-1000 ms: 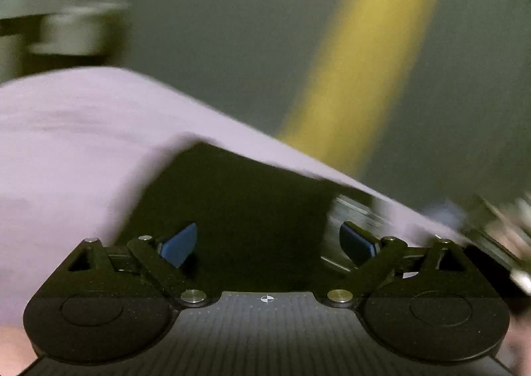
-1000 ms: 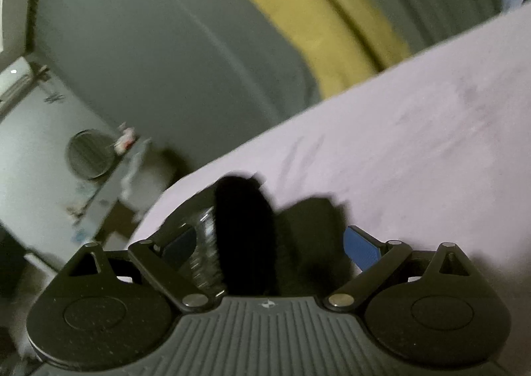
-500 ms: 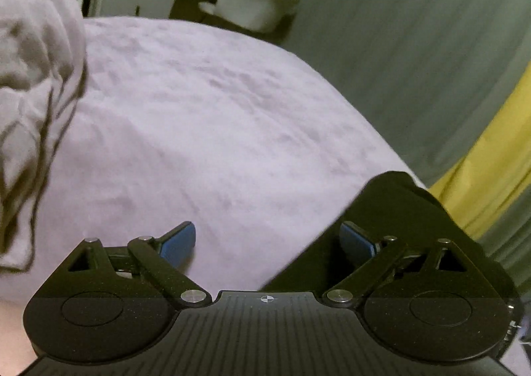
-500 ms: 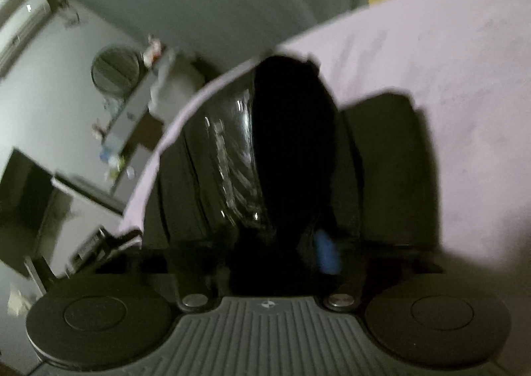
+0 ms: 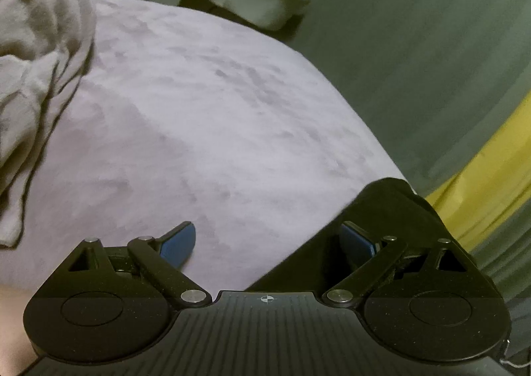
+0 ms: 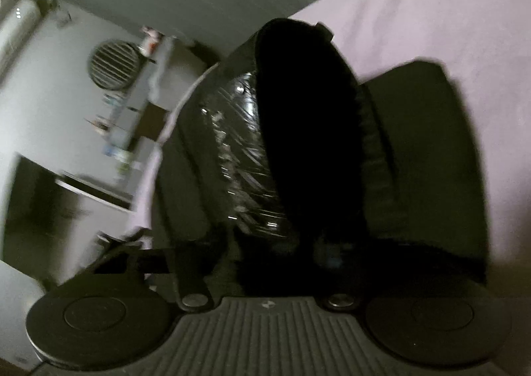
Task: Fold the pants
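Pants (image 6: 308,130): black matt cloth, with a glossy, crinkled black panel (image 6: 247,157). Bed cover (image 5: 205,117): lilac, soft napped cloth. Bundle (image 5: 36,54): rumpled greyish cloth. Left gripper (image 5: 267,241): matt speckled black plastic, blue pads (image 5: 177,243), bright metal pins.

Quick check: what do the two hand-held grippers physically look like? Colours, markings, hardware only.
Left hand-held gripper: matte black ribbed body, small crosshair mark at centre, two round black discs, black linkage bars on silver pivot pins, blue fingertip pads. Right hand-held gripper: same black ribbed body, discs and silver pins; its pads are mostly lost in dark cloth. No cables or sleeves are clearly visible.
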Available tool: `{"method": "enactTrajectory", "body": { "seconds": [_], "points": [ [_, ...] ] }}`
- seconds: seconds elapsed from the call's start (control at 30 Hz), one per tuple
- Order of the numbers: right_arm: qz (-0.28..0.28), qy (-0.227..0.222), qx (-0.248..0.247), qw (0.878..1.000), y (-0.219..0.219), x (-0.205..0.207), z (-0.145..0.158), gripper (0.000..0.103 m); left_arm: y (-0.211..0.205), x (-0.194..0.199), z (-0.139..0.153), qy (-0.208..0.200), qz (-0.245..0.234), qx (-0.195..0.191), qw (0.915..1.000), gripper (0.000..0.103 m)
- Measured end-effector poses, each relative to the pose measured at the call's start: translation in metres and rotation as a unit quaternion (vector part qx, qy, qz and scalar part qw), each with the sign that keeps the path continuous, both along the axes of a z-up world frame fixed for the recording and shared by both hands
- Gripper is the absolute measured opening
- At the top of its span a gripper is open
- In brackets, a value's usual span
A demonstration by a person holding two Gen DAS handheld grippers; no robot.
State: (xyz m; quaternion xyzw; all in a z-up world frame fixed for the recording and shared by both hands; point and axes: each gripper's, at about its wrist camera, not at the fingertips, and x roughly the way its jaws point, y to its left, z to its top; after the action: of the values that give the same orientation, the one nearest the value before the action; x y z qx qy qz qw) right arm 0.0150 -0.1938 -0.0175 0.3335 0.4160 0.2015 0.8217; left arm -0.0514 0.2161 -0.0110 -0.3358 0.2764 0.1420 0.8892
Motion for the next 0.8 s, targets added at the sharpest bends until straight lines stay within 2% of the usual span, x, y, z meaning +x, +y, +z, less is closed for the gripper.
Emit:
{"method": "enactTrajectory", "body": {
  "seconds": [0.1, 0.13, 0.17, 0.27, 0.37, 0.4, 0.43, 0.47, 0.5, 0.57, 0.63, 0.8],
  "points": [
    [0.008, -0.043, -0.057, 0.997, 0.011, -0.011, 0.019, 0.027, -0.002, -0.001, 0.001, -0.001, 0.002, 0.008, 1.0, 0.097],
    [0.013, -0.084, -0.099, 0.991, 0.026, -0.02, 0.039, 0.024, -0.003, -0.002, 0.003, -0.003, 0.003, 0.013, 0.9999, 0.097],
    [0.013, -0.1, -0.111, 0.989, 0.031, -0.026, 0.049, 0.022, -0.004, -0.003, 0.003, -0.006, 0.004, 0.018, 0.9998, 0.097],
    [-0.001, -0.14, -0.091, 0.986, 0.024, -0.046, 0.073, 0.018, -0.007, -0.009, 0.008, -0.017, 0.004, 0.034, 0.9993, 0.097],
    [-0.019, -0.13, -0.094, 0.987, 0.009, -0.059, 0.069, 0.018, -0.01, -0.009, 0.01, -0.018, -0.008, 0.046, 0.9988, 0.097],
    [-0.029, -0.111, -0.102, 0.988, 0.001, -0.059, 0.058, 0.019, -0.012, -0.006, 0.009, -0.011, -0.013, 0.048, 0.9987, 0.097],
    [-0.041, -0.078, -0.113, 0.99, -0.009, -0.056, 0.044, 0.025, -0.014, -0.003, 0.008, -0.003, -0.019, 0.051, 0.9985, 0.097],
    [-0.054, -0.015, -0.128, 0.99, -0.019, -0.048, 0.023, 0.032, -0.016, 0.001, 0.007, 0.006, -0.029, 0.053, 0.9982, 0.097],
    [-0.061, 0.013, -0.112, 0.992, -0.026, -0.047, 0.013, 0.038, -0.018, 0.004, 0.006, 0.014, -0.036, 0.056, 0.9977, 0.097],
    [-0.077, 0.015, -0.056, 0.995, -0.041, -0.049, 0.015, 0.043, -0.022, 0.004, 0.007, 0.02, -0.037, 0.072, 0.9965, 0.097],
    [-0.092, -0.013, -0.07, 0.993, -0.043, -0.056, 0.029, 0.054, -0.023, 0.004, 0.008, 0.016, -0.042, 0.079, 0.9959, 0.097],
    [-0.105, -0.047, -0.102, 0.988, -0.045, -0.053, 0.045, 0.057, -0.021, 0.005, 0.004, 0.018, -0.044, 0.074, 0.9961, 0.097]
  ]
}}
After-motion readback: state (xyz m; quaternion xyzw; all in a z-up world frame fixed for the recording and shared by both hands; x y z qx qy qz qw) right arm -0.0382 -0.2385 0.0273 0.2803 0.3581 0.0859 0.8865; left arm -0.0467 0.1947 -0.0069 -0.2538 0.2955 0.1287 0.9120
